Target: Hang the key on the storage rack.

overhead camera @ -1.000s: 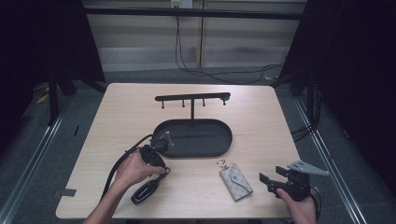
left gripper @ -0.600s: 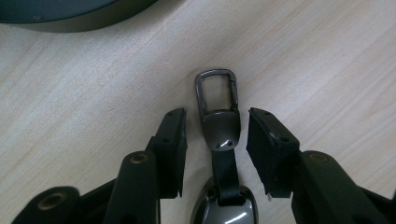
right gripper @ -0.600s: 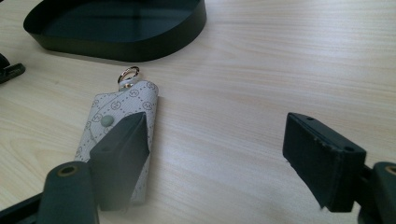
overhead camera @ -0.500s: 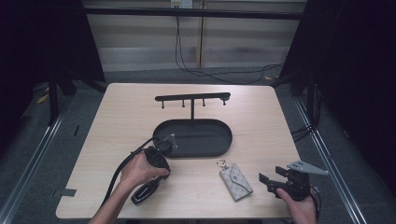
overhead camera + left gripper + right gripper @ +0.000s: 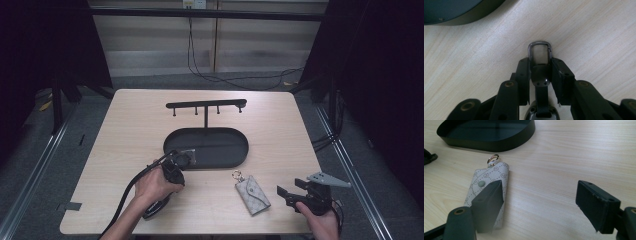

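Note:
In the left gripper view my left gripper (image 5: 540, 62) is shut on a dark key fob (image 5: 540, 76) whose metal clip loop (image 5: 540, 43) sticks out past the jaws, just over the wooden table. In the high view this gripper (image 5: 181, 159) sits at the front left rim of the black oval tray (image 5: 220, 166). A grey patterned key pouch (image 5: 252, 194) with a ring lies flat in front of the tray. My right gripper (image 5: 292, 195) is open just right of the pouch. In the right gripper view (image 5: 539, 192) its left jaw overlaps the pouch (image 5: 489, 178).
A black hook rack (image 5: 206, 105) on a post rises from the tray's back edge. The tray's wall (image 5: 486, 145) lies beyond the pouch. The table's front edge runs close under both hands. A cable trails from the left gripper off the front left.

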The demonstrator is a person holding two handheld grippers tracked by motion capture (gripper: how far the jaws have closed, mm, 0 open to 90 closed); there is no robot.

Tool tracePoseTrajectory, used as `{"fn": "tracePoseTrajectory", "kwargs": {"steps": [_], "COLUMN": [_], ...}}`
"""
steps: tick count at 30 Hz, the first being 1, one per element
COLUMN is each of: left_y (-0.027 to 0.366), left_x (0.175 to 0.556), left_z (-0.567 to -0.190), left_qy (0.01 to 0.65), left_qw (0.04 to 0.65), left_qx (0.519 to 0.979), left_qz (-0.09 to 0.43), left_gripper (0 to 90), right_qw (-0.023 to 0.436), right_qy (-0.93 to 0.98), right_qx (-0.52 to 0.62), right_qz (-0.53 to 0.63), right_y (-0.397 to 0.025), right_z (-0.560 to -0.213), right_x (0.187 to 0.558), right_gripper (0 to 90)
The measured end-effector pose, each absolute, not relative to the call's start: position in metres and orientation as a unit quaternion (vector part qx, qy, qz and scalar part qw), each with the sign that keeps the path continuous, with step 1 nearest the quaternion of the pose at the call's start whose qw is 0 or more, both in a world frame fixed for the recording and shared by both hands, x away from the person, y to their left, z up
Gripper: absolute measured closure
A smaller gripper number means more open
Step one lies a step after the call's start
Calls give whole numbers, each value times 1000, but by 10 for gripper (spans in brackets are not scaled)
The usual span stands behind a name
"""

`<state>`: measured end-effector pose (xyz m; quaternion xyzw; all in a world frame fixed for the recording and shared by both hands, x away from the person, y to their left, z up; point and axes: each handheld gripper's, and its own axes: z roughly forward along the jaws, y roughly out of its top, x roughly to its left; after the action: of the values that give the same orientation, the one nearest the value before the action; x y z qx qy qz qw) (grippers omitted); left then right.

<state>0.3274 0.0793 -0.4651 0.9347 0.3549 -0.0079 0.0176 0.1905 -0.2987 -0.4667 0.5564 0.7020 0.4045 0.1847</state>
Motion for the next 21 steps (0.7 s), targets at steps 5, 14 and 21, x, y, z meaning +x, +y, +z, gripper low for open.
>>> {"fn": "tracePoseTrajectory", "kwargs": {"steps": [5,14,21], "left_y": [77,80,82], "left_x": [332,338,342], "left_z": [-465,-464,-464], "left_qy": [344,348,353], "left_qw": [4,3,4], "left_qx": [939,936,933], "left_qz": [-22,-45,-70], "left_gripper": [702,708,709], "right_qw": [182,180,179], "right_qy": [704,706,705], "right_qx": [557,556,557], "right_qz": [402,401,400], "right_y": [-298,-297,-298], "right_z": [-467,-467,-468], "right_x": [191,191,192], "right_gripper": [221,221,221]}}
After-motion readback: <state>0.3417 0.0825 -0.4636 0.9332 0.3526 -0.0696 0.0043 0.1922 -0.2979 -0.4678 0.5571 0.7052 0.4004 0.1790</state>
